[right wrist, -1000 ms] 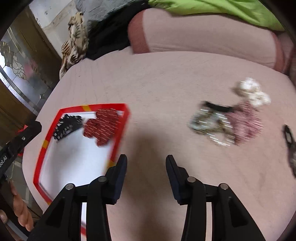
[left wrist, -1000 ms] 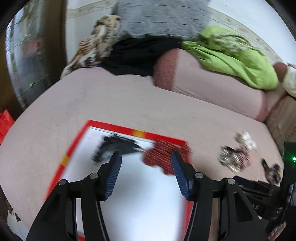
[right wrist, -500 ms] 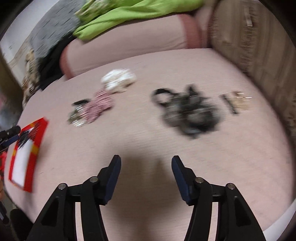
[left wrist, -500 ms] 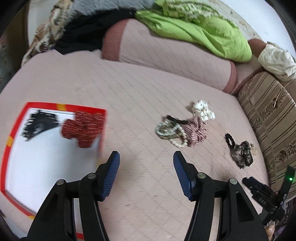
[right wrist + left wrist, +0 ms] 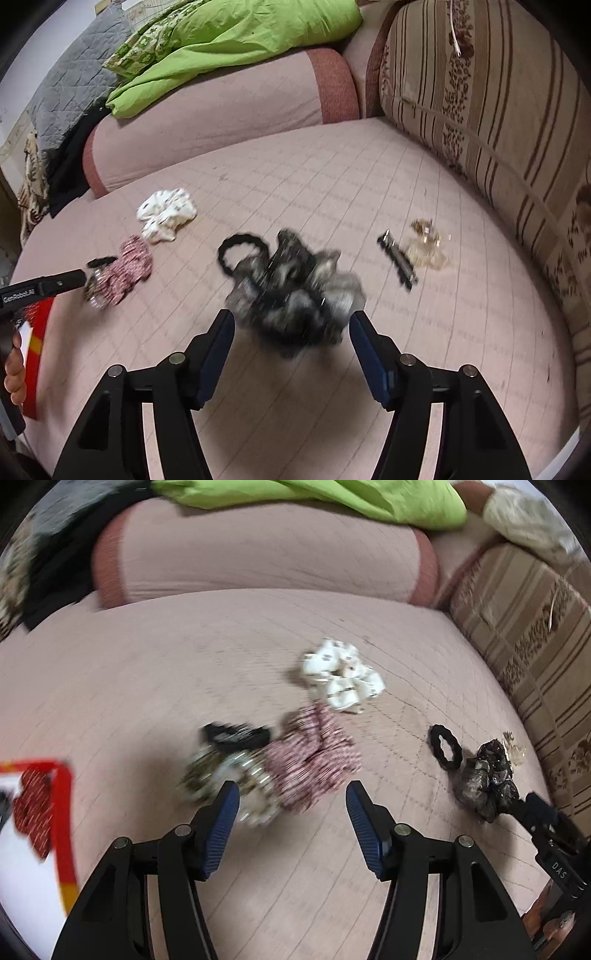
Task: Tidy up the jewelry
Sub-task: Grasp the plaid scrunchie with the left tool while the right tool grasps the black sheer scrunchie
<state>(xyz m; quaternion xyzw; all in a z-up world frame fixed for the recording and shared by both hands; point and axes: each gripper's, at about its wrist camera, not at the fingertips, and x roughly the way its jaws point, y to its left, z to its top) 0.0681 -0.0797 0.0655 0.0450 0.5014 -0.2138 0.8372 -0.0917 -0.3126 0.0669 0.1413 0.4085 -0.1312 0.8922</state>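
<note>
A: L gripper (image 5: 291, 801): jaws wide apart, nothing btwn them. Why so open?

B: Prob bc it's lined up on a soft clump. The red-white striped scrunchie (image 5: 314, 757) sits just ahead of the gap, touching the beaded bracelets (image 5: 229, 775) on its left, w/ a black clip (image 5: 236, 734) behind those. Wide stance would clear the bunch, I'd guess.

A: R gripper (image 5: 291, 325)?

B: Same, fingers spread and empty. The dark grey scrunchie (image 5: 295, 291) lies right at the tips, blurred, w/ a black hair tie (image 5: 240, 247) touching its far left side. Looks like approach, not grasp yet.

A: Further out?

B: White scrunchie (image 5: 341, 677) just beyond the striped one. Right wrist view also shows a black barrette (image 5: 397, 260) beside a gold-ish trinket (image 5: 426, 243), too small to ID. All loose on the pink quilted cover (image 5: 147, 672).

A: And where's it all going?

B: Likely the red-rimmed tray (image 5: 61, 812) at far left of the left wrist view. A red patterned piece (image 5: 33, 812) lies in it already. Sorted items there, unsorted on the cover.

A: Risks?

B: The striped scrunchie and bracelets touch, so one pinch may drag both.
</note>
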